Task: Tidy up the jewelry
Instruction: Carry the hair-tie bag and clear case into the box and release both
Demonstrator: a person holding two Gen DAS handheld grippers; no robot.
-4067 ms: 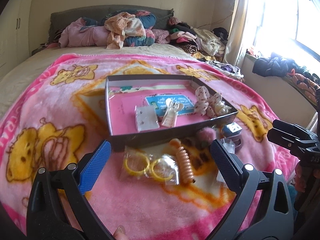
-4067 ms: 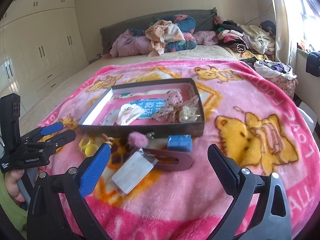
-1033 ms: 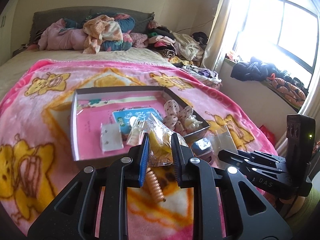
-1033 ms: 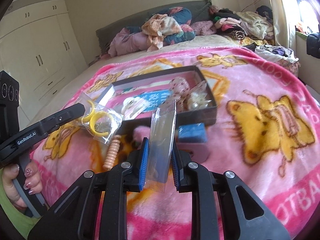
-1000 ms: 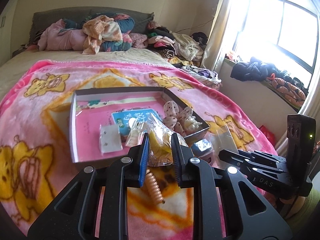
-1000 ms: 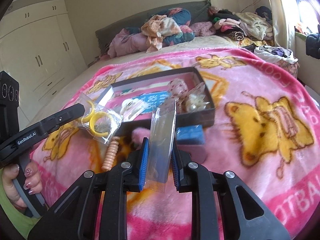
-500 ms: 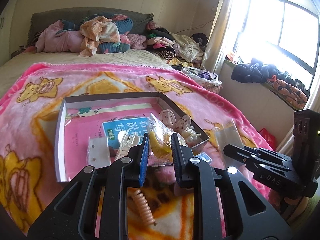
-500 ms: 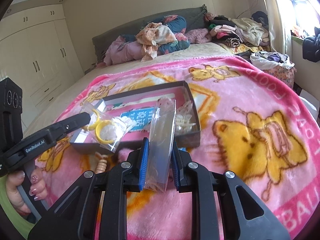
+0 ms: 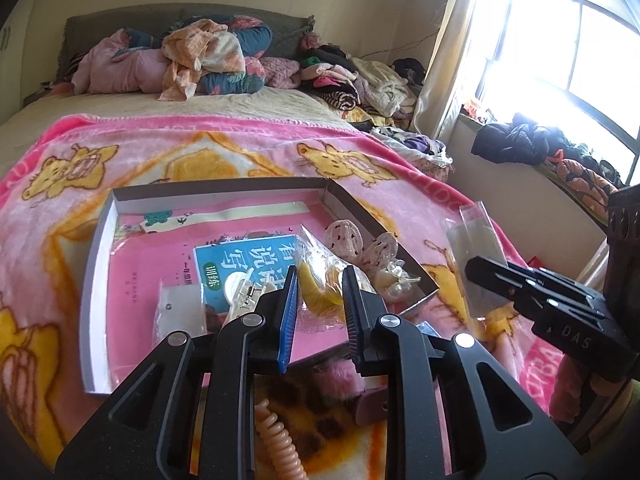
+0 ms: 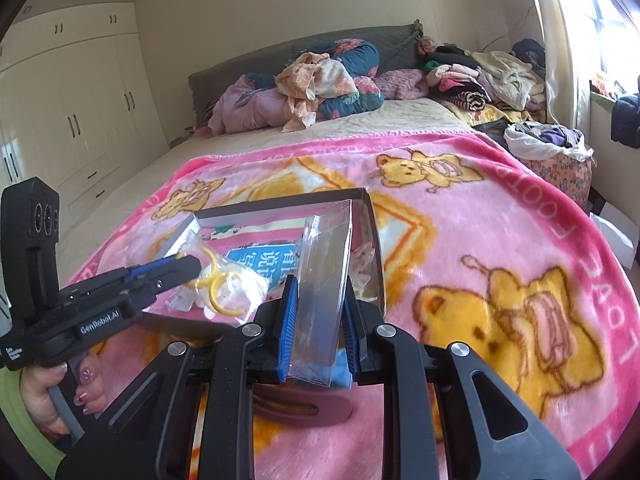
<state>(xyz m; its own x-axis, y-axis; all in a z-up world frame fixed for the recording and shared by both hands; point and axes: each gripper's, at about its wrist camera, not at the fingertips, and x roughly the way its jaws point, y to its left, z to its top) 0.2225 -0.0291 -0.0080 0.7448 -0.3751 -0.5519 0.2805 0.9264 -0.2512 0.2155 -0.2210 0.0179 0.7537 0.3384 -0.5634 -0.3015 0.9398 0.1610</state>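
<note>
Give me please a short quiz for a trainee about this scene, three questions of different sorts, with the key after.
1. True or false: the left gripper is shut on a packet of yellow rings.
2. What does the right gripper hold? A: coiled hair tie; B: clear plastic packet; C: blue box.
3. Fill in: the white hair clip lies inside the ______.

Key
1. True.
2. B, the clear plastic packet.
3. The shallow box on the pink blanket.
</note>
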